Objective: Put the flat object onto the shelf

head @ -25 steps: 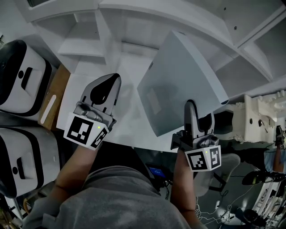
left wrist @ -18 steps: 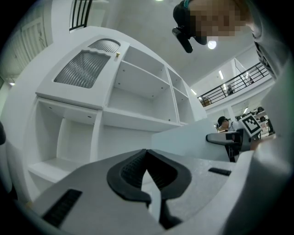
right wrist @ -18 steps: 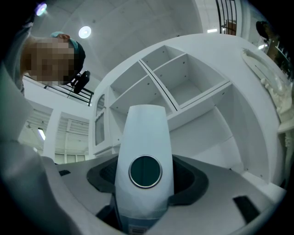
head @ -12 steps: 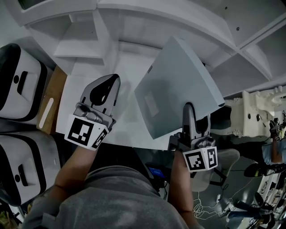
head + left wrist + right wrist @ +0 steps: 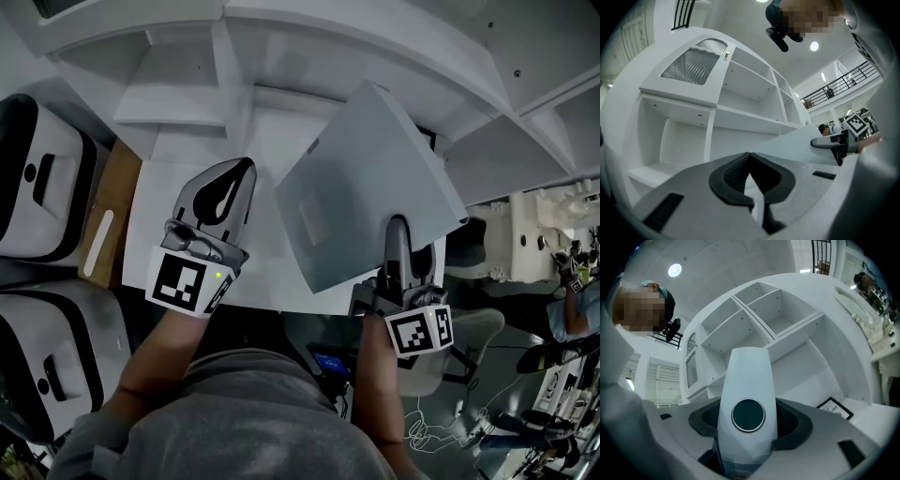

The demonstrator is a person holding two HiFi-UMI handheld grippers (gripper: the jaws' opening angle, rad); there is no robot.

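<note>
Right gripper (image 5: 401,236) pinched the flat object (image 5: 366,183) at its near edge, one jaw hidden beneath; left gripper (image 5: 246,169) was pressed together, empty; shelf (image 5: 183,89) bays lay open.

flat object (image 5: 375,169): slid slightly left and lower in the head view; its top corner sits lower against the shelf (image 5: 169,84)
right gripper (image 5: 411,239): moved left with it, rolled a bit
left gripper (image 5: 242,169): crept slightly down and right over the table (image 5: 150,187)
</note>
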